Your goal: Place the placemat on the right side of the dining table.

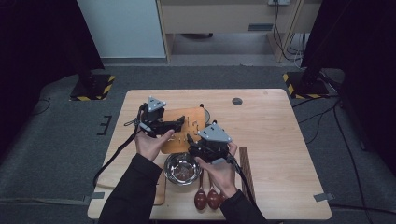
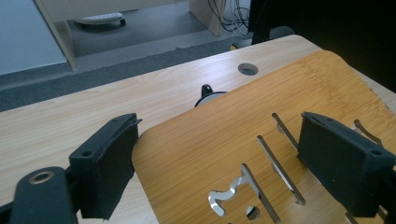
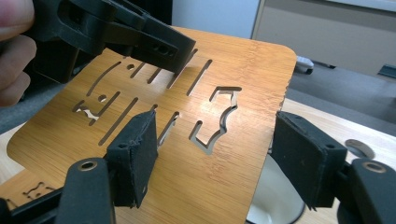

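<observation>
I am holding the slotted orange-brown bamboo board (image 1: 180, 128) tilted above the pale wooden table (image 1: 275, 140), between both tools. My left gripper (image 2: 219, 163) is clamping the board's edge. My right gripper (image 3: 215, 158) is resting with jaws apart, straddling the board's corner; I cannot tell whether its pads are pressing.

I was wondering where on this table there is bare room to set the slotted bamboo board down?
The right half of the table, past the dark strip, is bare, as is the far edge around the round hole. The near middle is crowded: steel bowl, two wooden spoons, and both hands around the bamboo board.
</observation>
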Tool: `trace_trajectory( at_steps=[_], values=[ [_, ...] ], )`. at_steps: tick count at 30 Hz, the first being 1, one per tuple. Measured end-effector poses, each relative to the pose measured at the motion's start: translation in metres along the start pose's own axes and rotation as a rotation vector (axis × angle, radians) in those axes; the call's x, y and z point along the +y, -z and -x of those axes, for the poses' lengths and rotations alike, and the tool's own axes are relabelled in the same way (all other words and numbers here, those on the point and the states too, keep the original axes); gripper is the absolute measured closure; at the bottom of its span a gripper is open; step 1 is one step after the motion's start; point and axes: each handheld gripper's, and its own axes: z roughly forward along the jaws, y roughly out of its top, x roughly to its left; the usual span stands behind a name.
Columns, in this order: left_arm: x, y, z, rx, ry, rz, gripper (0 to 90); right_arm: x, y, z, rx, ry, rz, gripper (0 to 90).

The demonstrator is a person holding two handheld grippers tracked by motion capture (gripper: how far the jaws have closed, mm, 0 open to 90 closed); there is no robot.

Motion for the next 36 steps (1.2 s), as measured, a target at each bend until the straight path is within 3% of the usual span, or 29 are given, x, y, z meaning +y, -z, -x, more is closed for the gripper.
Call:
trace_trajectory(
  at_steps=[16,34,36],
  values=[
    [0.023,-0.019,0.021,-0.030,-0.017,0.019,12.4,0.006,0.012,0.034,-0.040,-0.006,0.022,32.0],
    [0.052,-0.043,0.054,-0.050,-0.066,0.046,12.5,0.007,0.026,0.072,-0.092,-0.008,0.051,32.1],
    [0.053,-0.047,0.056,-0.068,-0.051,0.048,12.5,0.006,0.028,0.076,-0.098,-0.012,0.054,32.2]
  ],
)
